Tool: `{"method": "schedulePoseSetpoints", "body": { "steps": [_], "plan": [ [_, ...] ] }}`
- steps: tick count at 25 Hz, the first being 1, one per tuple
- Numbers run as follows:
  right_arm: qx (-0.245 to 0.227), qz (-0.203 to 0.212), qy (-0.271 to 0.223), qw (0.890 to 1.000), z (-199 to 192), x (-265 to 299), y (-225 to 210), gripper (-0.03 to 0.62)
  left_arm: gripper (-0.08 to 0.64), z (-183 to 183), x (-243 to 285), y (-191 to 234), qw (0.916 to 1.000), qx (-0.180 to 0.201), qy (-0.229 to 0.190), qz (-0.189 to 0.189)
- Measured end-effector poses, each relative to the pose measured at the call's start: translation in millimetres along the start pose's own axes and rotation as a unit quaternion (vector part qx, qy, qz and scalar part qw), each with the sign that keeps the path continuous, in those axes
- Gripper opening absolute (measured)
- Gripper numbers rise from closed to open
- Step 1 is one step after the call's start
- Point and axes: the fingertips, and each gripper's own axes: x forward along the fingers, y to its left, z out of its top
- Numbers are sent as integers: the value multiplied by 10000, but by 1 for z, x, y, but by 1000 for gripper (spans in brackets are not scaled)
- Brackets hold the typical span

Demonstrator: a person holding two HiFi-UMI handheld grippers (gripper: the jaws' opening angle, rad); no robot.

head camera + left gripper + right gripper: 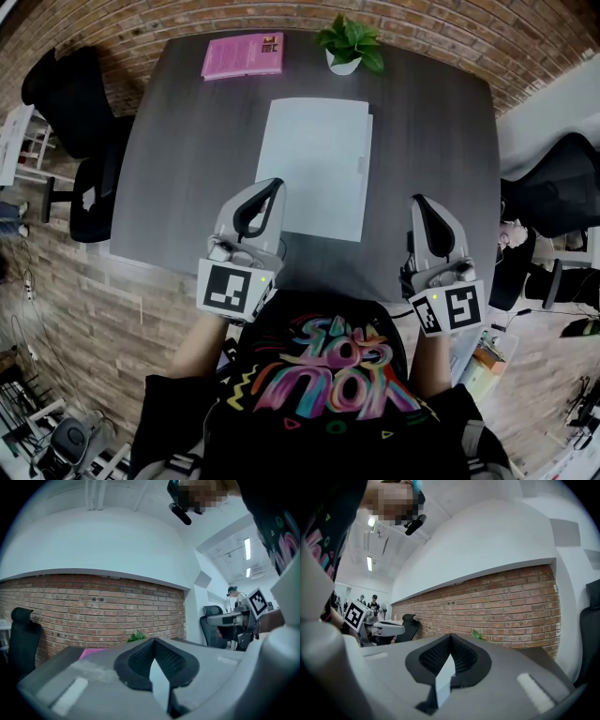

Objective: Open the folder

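folder point(314, 164): light, floppy, probably slick | pinch cover at right edge | left gripper point(271, 186), right gripper point(418, 201): both closed, empty

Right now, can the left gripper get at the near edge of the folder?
Probably yes. The left gripper is right by the folder's near left corner, with nothing on the table between them. Its jaws are shut, so they'd have to open first.

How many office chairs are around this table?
2. The left chair stands by the table's left edge, the right chair off its right edge; others may be hidden.
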Motion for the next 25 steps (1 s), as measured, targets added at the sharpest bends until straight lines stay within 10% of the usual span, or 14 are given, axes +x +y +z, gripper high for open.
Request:
{"method": "schedulePoseSetpoints", "body": {
  "steps": [25],
  "plan": [
    [74,-20,86,9999,-5,-6,2,-2,2,5,1,1,9996,122,-85,-234]
  ]
}}
